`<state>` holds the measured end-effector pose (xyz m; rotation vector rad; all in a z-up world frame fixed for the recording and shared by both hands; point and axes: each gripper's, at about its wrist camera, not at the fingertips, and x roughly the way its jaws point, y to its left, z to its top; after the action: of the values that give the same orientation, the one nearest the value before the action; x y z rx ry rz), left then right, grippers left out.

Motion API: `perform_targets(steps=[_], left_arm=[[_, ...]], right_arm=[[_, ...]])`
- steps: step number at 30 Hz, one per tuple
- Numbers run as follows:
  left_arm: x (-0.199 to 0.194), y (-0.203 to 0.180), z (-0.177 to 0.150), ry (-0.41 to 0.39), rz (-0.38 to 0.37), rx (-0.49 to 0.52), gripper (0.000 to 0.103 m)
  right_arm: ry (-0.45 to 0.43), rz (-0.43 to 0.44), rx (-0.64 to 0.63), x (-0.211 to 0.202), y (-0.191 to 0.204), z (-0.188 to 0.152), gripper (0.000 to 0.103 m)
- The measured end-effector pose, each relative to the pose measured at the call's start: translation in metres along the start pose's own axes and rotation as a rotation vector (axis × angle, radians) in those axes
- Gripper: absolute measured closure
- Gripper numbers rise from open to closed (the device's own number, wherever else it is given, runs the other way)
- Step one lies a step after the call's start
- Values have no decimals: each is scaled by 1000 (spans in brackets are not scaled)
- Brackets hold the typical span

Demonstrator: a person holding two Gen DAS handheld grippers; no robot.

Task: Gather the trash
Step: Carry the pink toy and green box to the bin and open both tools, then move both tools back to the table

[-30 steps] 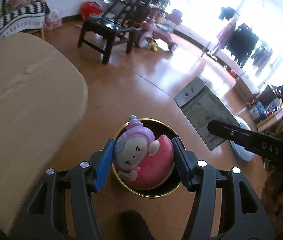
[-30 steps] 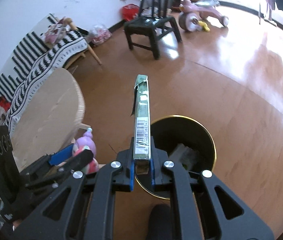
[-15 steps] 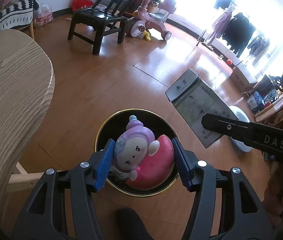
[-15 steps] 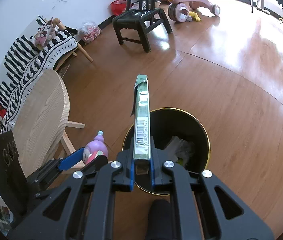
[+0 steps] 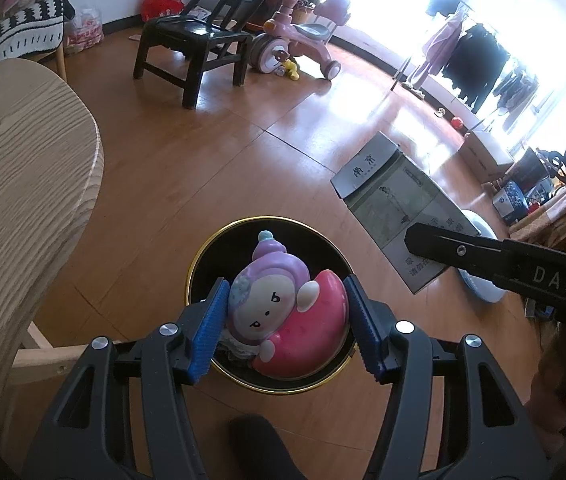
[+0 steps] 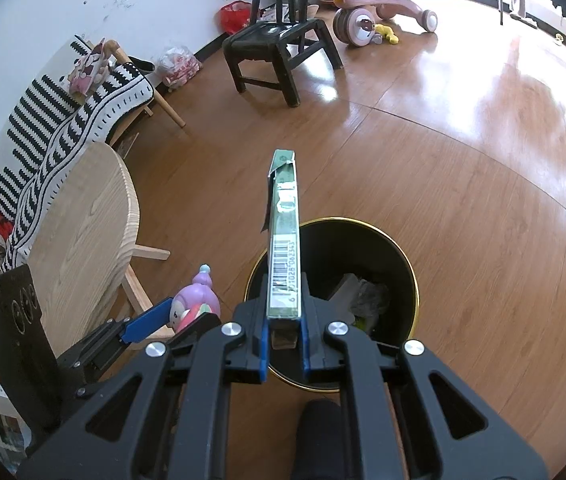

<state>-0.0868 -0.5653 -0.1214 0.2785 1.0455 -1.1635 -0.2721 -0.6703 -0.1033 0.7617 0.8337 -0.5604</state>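
Glossy pink and lilac plastic marks the toy figure [image 5: 283, 316], which we see at lower centre of the left wrist view, pinched at its two flanks by the blue pads of the left gripper [image 5: 287, 326] and held directly above the black, gold-rimmed bin [image 5: 199, 264]. In the right wrist view the right gripper [image 6: 283, 344] is pressed together on the near end of a flat green carton [image 6: 283, 240], which stands on edge and reaches forward over the rim of the same bin [image 6: 411, 276], at lower centre. We judge the toy to be rigid, hollow and light, its rounded shell apt to slip; the widest part of the body, where the pads now bear, is the sound place to hold it. The carton looks thin and easily crushed, best taken by its narrow edges near one end, as here. Crumpled waste [image 6: 359, 292] lies inside the bin, though shadow leaves its nature uncertain. A pale wooden table [image 5: 11, 184] fills the left of the frame, and a dark chair [image 6: 279, 48] stands at upper centre.
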Motion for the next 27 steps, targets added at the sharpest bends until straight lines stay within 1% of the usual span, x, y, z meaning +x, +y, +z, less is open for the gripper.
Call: perform_targets(steps=[6, 8, 9, 10, 11, 12, 14, 23, 24, 26, 27], left_arm=[[0, -1, 2, 3, -3, -2, 42], [1, -1, 4, 4, -9, -6, 38], [1, -1, 4, 2, -10, -5, 36], [0, -2, 5, 0, -12, -3, 31], [0, -3, 5, -3, -13, -1, 29], [0, -4, 5, -5, -14, 2, 28], [1, -4, 5, -4, -17, 2, 26], [2, -2, 6, -2, -9, -7, 25], [1, -3, 5, -5, -5, -9, 24], [-3, -1, 5, -14, 3, -10, 17], [-7, 1, 5, -23, 9, -10, 16]], right_arm=[[-13, -1, 29, -6, -7, 2, 91], [-14, -1, 36, -6, -8, 3, 88], [-15, -1, 37, -7, -10, 3, 77], [-18, -2, 38, -7, -11, 3, 56], [-33, -7, 38, -10, -10, 3, 49], [-43, -11, 35, -11, -9, 3, 46], [-49, -4, 32, -13, -8, 3, 46], [-48, -4, 31, -13, -7, 4, 46], [-48, -4, 30, -12, -7, 4, 44], [-55, -7, 27, -14, -3, 4, 37], [-61, -9, 23, -15, -3, 6, 32]])
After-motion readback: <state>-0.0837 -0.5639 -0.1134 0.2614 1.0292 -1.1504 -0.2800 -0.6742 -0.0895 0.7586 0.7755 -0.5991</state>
